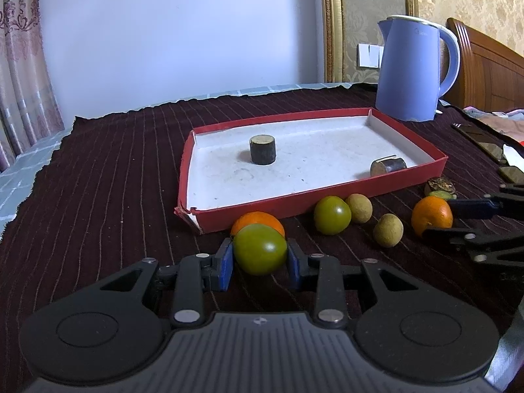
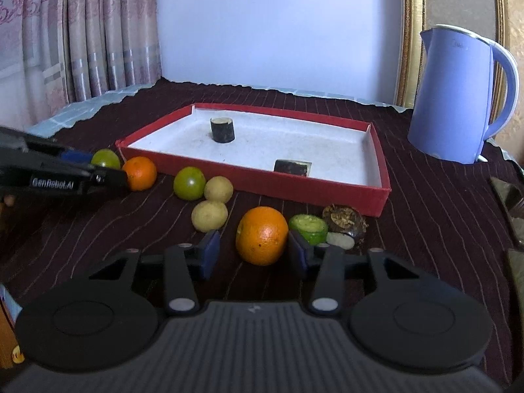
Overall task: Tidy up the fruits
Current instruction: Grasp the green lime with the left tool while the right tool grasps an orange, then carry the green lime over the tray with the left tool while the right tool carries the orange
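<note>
Striped maroon cloth [image 1: 98, 180] covers the work surface. Left gripper [image 1: 260, 263] has its pads against a green fruit [image 1: 259, 249], apparently clamped on it. Right gripper [image 2: 253, 253] stands open around an orange [image 2: 262, 235], right pad touching, left pad apart. Ahead of both lies the red tray [image 2: 327, 193]. Recommended: centre the right jaws before closing, then lift clear of the tray wall.
</note>
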The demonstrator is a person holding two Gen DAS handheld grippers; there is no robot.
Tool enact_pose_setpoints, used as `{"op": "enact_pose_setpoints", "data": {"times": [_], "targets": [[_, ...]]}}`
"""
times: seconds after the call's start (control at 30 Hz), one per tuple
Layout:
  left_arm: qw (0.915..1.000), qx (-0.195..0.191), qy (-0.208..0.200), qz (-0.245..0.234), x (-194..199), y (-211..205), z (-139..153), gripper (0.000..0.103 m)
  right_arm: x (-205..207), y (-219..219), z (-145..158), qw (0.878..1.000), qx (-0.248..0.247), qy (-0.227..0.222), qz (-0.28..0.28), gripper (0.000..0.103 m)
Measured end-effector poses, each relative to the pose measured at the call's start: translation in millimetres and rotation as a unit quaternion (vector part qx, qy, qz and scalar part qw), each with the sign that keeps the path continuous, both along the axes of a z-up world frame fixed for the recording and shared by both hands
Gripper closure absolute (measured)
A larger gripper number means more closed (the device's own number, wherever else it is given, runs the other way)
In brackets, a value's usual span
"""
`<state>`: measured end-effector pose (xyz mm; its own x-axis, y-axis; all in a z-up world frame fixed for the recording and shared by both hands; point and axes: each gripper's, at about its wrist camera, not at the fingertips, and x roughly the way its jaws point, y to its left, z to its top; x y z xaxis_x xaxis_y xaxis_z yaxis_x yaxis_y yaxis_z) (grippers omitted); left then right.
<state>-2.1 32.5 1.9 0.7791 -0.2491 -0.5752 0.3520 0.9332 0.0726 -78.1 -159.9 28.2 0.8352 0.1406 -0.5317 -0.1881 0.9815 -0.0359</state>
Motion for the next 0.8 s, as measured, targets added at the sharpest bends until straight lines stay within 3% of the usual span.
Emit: {"op": "enact_pose_setpoints", "data": {"times": [0.13,0.2,0.27,0.8], "targets": [[1.0,0.002,0.001,-0.003,-1.1,-2.4,-1.1,0.07,1.4,22.7,-4.2,0.997,-0.075,-0.017,-0.002,0.061],[1.0,0.002,0.001,-0.003,-1.8,-2.1,-0.3,0.07,-0.6,35.1,-8.9,0.991,-0.133,-0.031,-0.007,0.07],[1.0,0.001,-0.001,-0.002,-2.3,-1.0,0.8,0.07,-3.0,41.2,-10.6,0.987,-0.154,-0.038,-0.005,0.07],[0.9997,-0.021,-0.002,0.009,2.7,-10.9,12.6,0.07,-8.6,23.5,10.7,0.994,-0.089,-0.056,-0.033,0.071]]}}
